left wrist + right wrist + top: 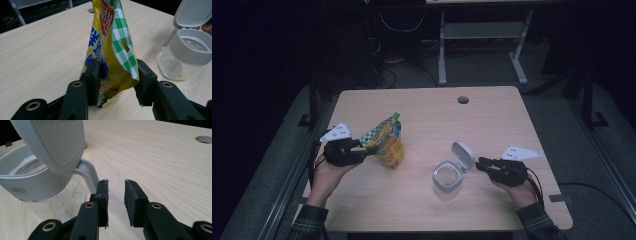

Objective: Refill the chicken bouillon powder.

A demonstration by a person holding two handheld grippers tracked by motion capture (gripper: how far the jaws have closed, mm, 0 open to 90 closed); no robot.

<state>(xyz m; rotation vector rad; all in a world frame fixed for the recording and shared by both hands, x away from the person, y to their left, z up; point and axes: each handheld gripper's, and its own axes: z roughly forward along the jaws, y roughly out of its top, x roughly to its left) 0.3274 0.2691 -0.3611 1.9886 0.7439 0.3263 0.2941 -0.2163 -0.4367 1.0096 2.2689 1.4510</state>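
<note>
A yellow snack bag [387, 142] with a green-checked top stands tilted on the left half of the wooden table [427, 210]. My left gripper [367, 150] reaches it from the left. In the left gripper view the bag [112, 50] sits between the jaws of this gripper [117, 67], whose pads flank it without squeezing it. A clear container [447, 180] with a grey rim stands at centre right, its hinged lid [463, 154] flipped up. My right gripper [479, 163] is open just right of the lid hinge. Nothing lies between the jaws of the right gripper [117, 182] beside the container [30, 177].
A round cable hole [463, 99] sits near the table's far edge. Metal frame legs [442, 50] and cables stand on the dark floor behind. The container [187, 52] looks empty inside. Bare wood stretches between the bag and the container.
</note>
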